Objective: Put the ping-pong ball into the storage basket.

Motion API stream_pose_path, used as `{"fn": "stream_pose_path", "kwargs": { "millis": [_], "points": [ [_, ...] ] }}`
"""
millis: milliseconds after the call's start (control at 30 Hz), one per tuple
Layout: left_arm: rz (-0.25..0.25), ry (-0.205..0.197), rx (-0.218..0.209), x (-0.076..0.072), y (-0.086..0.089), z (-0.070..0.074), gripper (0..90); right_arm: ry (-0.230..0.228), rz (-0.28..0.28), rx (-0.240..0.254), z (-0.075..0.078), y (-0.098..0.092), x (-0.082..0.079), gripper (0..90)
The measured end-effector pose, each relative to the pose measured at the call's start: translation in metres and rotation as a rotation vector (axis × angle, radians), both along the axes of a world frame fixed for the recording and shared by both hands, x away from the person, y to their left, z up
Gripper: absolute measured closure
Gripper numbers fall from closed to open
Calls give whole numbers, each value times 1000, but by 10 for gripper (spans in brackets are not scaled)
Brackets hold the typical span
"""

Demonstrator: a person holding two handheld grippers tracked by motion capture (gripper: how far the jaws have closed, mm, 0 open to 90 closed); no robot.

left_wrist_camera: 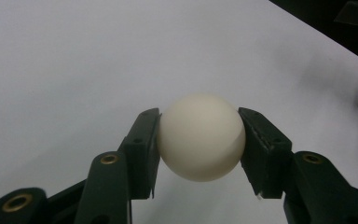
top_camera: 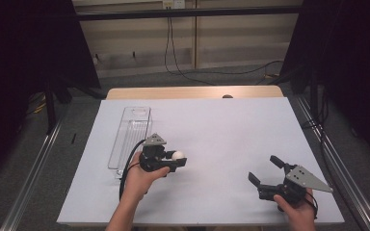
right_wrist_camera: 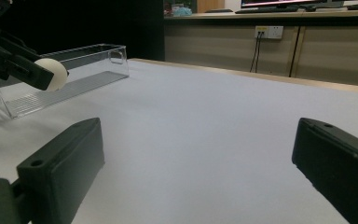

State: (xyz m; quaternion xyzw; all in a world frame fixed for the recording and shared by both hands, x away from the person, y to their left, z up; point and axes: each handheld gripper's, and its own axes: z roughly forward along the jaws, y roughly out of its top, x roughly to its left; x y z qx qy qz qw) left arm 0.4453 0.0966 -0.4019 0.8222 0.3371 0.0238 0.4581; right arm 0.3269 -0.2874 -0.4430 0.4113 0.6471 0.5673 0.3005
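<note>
Left gripper [top_camera: 179, 159]: clamped on the white ball [top_camera: 178, 155]; in the left gripper view the ball [left_wrist_camera: 201, 136] sits squarely between both pads, touching each.
Ball position: held above the white sheet [top_camera: 221, 139], just beside the near end of the clear plastic tray [top_camera: 130, 137], towards the middle of the bench [top_camera: 192, 92].
Ball, right gripper view: the ball [right_wrist_camera: 51, 73] shows in front of the tray [right_wrist_camera: 70, 77], pinched by the far gripper.
Right gripper [top_camera: 265, 170]: jaws spread wide, nothing between them; low over the near right part of the sheet, well apart from the ball.
Tray: long and narrow, lying on the left side of the sheet, running away from the person; contents cannot be told.
Hands: one on each gripper, forearms entering from the near edge.
</note>
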Motion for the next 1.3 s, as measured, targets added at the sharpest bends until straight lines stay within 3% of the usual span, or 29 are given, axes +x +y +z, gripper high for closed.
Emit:
{"fn": "stream_pose_path", "kwargs": {
  "millis": [1300],
  "points": [
    [54, 8, -5, 4, 18, 9, 511, -2, 2, -3, 0, 0, 0, 17]
  ]
}}
